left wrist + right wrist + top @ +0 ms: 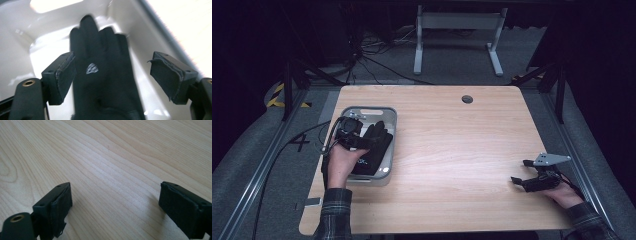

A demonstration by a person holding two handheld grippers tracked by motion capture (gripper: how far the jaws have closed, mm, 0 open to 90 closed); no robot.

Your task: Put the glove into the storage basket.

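My left gripper (pixel 112 75) hangs wide open over the black glove (pixel 105 82) lying in the grey tray (pixel 388 116); my right gripper (pixel 115 207) sits equally wide and empty above bare table (pixel 112 157). With 2 jaws straddling limp fabric, I could pinch just a fold and lose it on lifting.

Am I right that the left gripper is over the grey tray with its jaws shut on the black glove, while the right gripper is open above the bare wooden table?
Not quite. The left gripper is open: in the left gripper view its jaws stand wide apart on either side of the black glove in the grey tray, not clamping it. The rest holds: the right gripper is open over the bare wooden table.
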